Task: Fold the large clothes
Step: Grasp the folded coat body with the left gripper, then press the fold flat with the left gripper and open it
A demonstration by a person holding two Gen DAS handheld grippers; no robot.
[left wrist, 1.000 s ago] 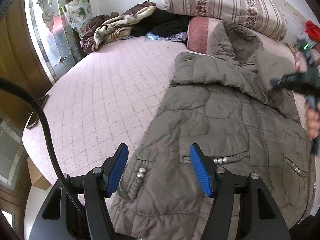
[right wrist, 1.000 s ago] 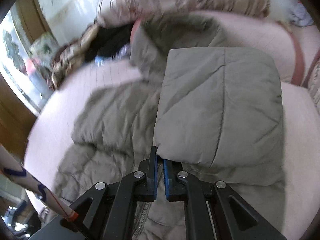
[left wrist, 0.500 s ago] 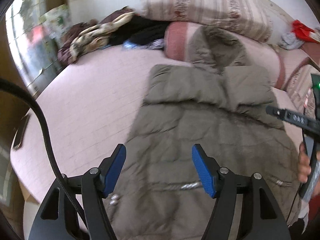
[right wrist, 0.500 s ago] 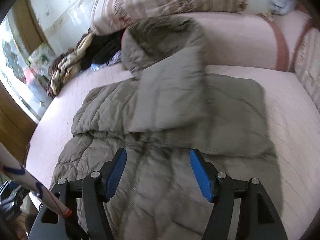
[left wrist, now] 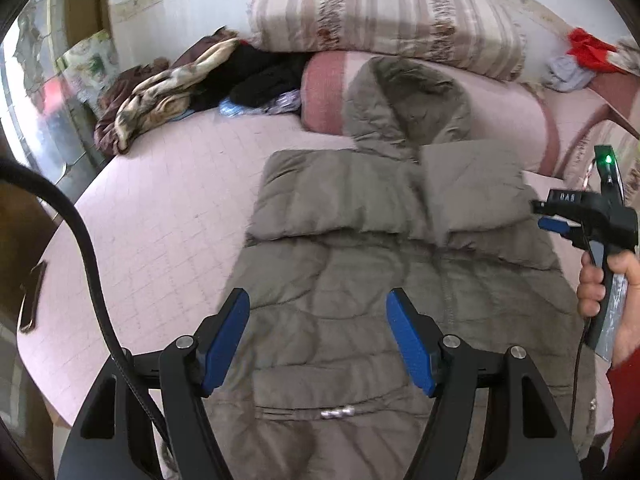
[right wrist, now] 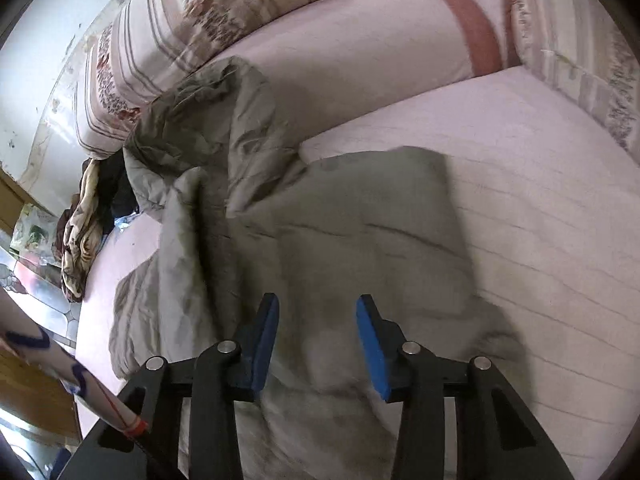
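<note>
An olive-grey quilted hooded coat (left wrist: 360, 264) lies front up on the pink bed, hood (left wrist: 404, 100) against the bolster, both sleeves folded across the chest. My left gripper (left wrist: 318, 338) is open and empty above the coat's lower front. My right gripper (right wrist: 316, 344) is open and empty just above the folded right sleeve (right wrist: 360, 216); it also shows in the left wrist view (left wrist: 556, 220) at the coat's right edge, held by a hand.
A striped pillow (left wrist: 380, 12) and a pink bolster (left wrist: 500, 120) lie at the bed's head. A heap of clothes (left wrist: 172, 88) sits at the far left. Red and grey cloths (left wrist: 580, 60) lie far right. A dark phone-like object (left wrist: 30, 300) lies at the bed's left edge.
My right gripper opened and let go of the right sleeve, which now lies folded over the chest; it then drew back to the right. My left gripper swung toward the coat's middle.
</note>
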